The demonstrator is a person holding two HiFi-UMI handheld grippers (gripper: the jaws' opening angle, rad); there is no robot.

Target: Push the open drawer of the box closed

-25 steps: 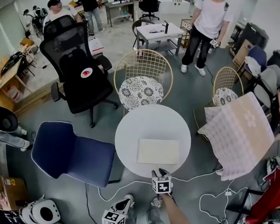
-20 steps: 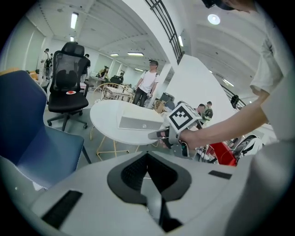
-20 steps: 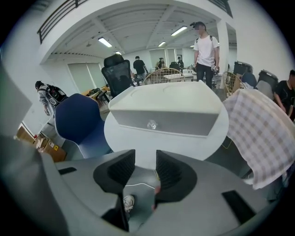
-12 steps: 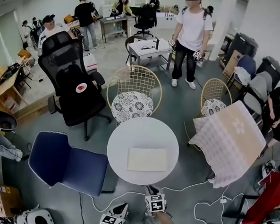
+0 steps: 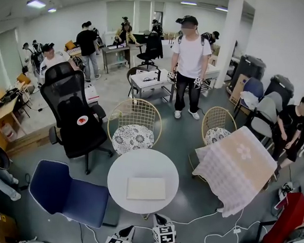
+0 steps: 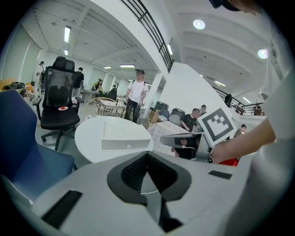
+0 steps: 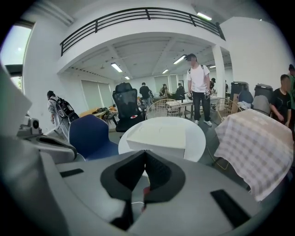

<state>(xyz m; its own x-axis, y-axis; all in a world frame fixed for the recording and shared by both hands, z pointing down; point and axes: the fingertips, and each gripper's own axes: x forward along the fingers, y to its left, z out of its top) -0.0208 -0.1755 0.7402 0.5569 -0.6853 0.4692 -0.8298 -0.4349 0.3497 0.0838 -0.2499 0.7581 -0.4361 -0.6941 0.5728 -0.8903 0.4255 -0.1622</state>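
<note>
Right gripper [image 7: 144, 156]: jaws together, nothing between them. Left gripper [image 6: 147, 156], beside it: likewise closed and empty. The box [image 5: 146, 188] lies ahead of both, well apart, on the table [image 5: 120, 173]. Its drawer front [image 6: 126, 145] appears flush; if a gap remains, press its centre squarely with closed jaws

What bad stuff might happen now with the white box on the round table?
1. White cables snake across the floor near the person's feet; stepping toward the table might snag one.
2. The box lies flat on the smooth tabletop, so a hard push may slide the whole box toward the far edge.
3. The blue chair stands close beside the table, easy to bump with the shut left gripper.
</note>
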